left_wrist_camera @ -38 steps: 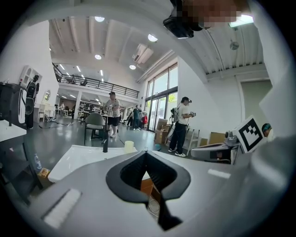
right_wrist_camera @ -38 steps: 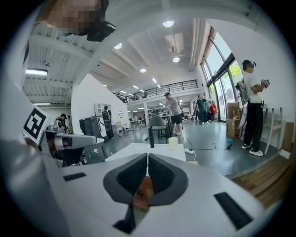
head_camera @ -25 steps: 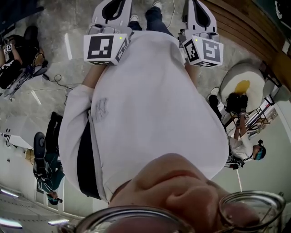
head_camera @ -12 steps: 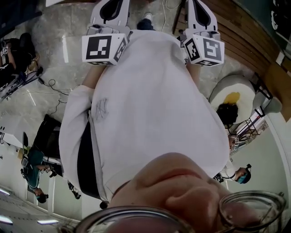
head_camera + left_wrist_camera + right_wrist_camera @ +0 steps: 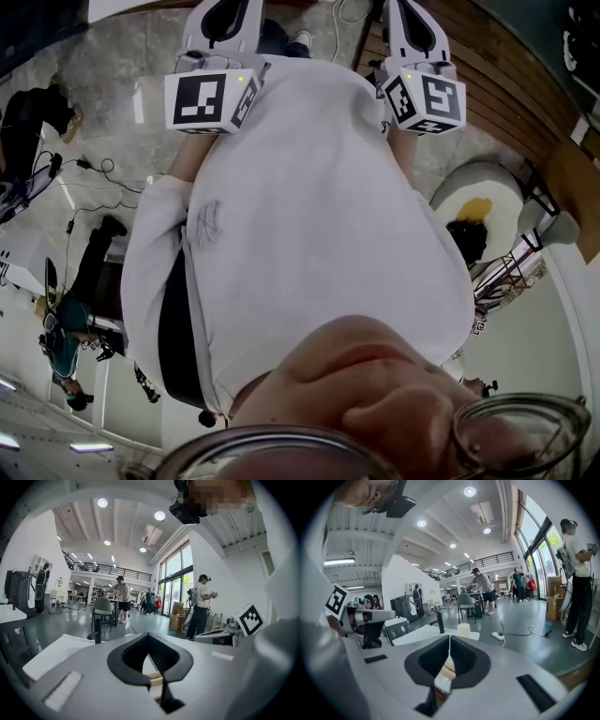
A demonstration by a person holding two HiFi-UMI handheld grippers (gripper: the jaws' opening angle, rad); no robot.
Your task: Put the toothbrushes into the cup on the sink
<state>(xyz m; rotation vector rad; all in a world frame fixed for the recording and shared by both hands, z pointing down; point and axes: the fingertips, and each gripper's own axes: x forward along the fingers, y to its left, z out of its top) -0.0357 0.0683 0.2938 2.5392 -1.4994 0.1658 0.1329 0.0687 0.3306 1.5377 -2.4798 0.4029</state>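
No toothbrush shows in any view. In the right gripper view, a pale cup [image 5: 463, 629] stands beside a black faucet [image 5: 440, 621] on a white sink top [image 5: 419, 635], some way ahead of my right gripper [image 5: 449, 639]. Its jaws are shut with nothing between them. The left gripper view shows the same faucet [image 5: 97, 635] and white top [image 5: 58, 651] ahead and to the left of my left gripper [image 5: 148, 636], whose jaws meet at the tips and hold nothing. In the head view both grippers, left [image 5: 228, 19] and right [image 5: 411, 21], are held in front of the person's white shirt.
This is a large hall with a grey floor. A grey chair [image 5: 103, 609] and a table with people stand beyond the sink. A person with a headset [image 5: 576, 588] stands at the right. A power strip and cable [image 5: 497, 635] lie on the floor.
The floor and the people behind the torso slide across the head view as the head turns. Both grippers keep almost the same place before the shirt, jaws unchanged.
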